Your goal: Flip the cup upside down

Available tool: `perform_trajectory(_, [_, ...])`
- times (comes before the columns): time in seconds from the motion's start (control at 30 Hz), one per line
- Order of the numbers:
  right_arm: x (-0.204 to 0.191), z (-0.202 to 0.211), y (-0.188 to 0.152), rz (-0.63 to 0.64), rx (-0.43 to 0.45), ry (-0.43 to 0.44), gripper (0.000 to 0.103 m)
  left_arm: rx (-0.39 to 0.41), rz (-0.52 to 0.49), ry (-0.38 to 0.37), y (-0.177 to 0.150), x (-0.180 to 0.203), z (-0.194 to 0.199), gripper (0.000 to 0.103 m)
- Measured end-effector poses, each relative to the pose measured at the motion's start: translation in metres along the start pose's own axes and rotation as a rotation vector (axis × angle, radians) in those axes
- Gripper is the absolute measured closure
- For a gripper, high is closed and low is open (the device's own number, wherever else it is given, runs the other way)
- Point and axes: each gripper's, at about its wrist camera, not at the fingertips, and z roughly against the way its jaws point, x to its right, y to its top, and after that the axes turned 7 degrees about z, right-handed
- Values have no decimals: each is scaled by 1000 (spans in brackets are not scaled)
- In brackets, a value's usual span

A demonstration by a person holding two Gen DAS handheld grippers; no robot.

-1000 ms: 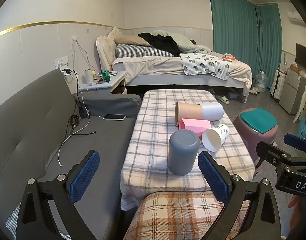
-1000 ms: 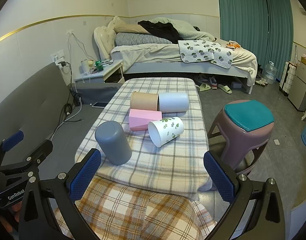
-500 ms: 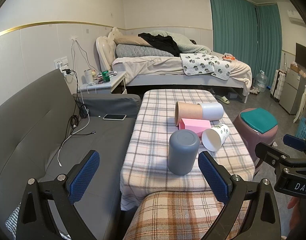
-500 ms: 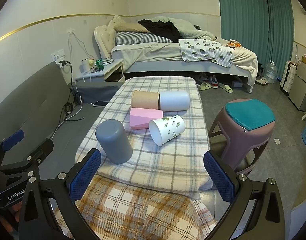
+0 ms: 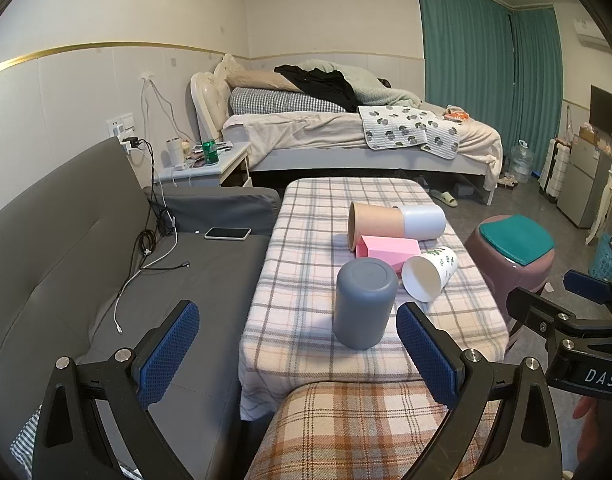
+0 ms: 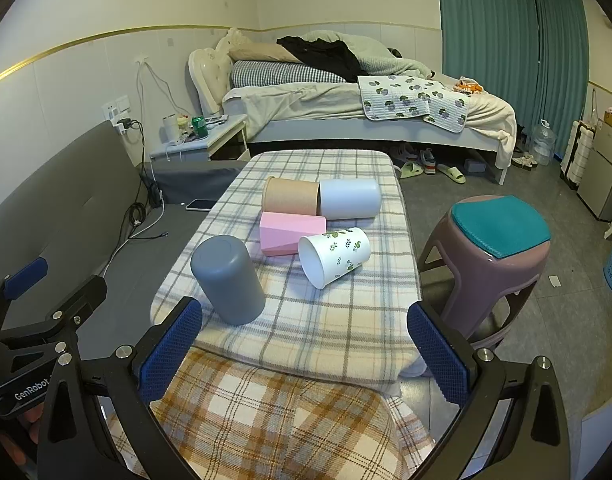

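A grey cup [image 5: 363,303] stands upside down near the front of the plaid-covered table [image 5: 306,240]; it also shows in the right wrist view [image 6: 228,278]. A white leaf-print cup [image 5: 429,273] [image 6: 333,256] lies on its side, mouth toward me. A tan cup [image 5: 373,224] [image 6: 292,197] and a white cup [image 5: 422,222] [image 6: 349,199] lie on their sides behind a pink box [image 5: 387,250] [image 6: 292,233]. My left gripper [image 5: 298,344] is open and empty, short of the grey cup. My right gripper [image 6: 304,338] is open and empty, in front of the table.
A grey sofa [image 5: 86,248] with a phone [image 5: 227,233] and cables lies left of the table. A purple stool [image 6: 493,248] stands to the right. A plaid cushion [image 6: 266,420] lies just below both grippers. A bed [image 5: 365,136] fills the back.
The right wrist view has crept slightly forward toward the table. The left gripper and the cups have not visibly moved.
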Motion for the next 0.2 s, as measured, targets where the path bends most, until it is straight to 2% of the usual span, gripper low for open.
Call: perform_trajectory(0.2, [-2, 0, -4, 2, -5, 4, 0, 5, -3, 1, 1, 1, -1, 1])
